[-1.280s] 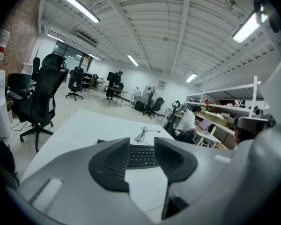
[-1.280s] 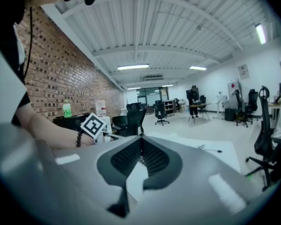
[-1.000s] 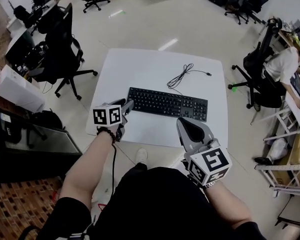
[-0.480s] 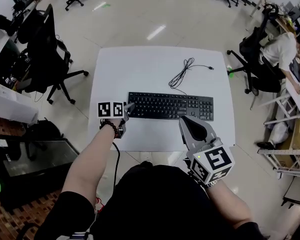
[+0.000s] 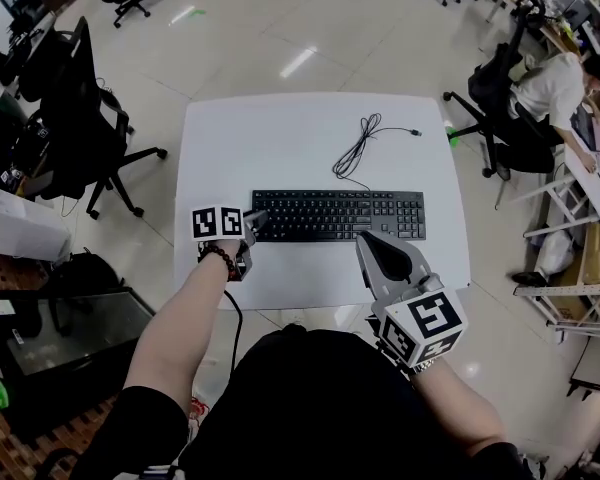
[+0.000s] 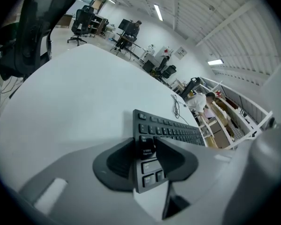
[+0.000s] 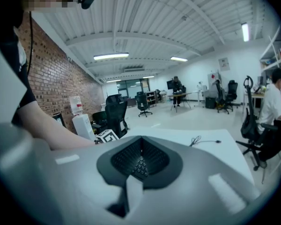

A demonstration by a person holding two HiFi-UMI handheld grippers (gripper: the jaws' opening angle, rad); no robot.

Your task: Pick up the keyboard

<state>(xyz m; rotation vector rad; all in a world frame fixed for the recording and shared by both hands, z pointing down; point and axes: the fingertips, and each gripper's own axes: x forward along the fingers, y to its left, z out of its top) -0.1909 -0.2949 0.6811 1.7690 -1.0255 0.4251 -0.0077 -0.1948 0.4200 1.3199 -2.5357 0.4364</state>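
A black keyboard point(image 5: 340, 214) lies across the middle of the white table point(image 5: 280, 133), its cable point(image 5: 360, 148) curling toward the far edge. My left gripper point(image 5: 255, 220) is at the keyboard's left end. In the left gripper view the keyboard's corner point(image 6: 171, 131) runs between the two dark pads of that gripper point(image 6: 147, 146). The jaws are closing around it, and I see no firm press. My right gripper point(image 5: 373, 240) is shut and empty. It hovers just in front of the keyboard's right half, its pads point(image 7: 140, 142) meeting in a thin line.
Black office chairs point(image 5: 85, 118) stand left of the table and another point(image 5: 500, 98) at the right, where a seated person point(image 5: 560, 93) works at a desk. The table's near edge point(image 5: 310, 298) is just ahead of my body.
My left gripper has dropped down onto the keyboard's left end. The right gripper has edged a little toward the keyboard's front edge and stays shut.
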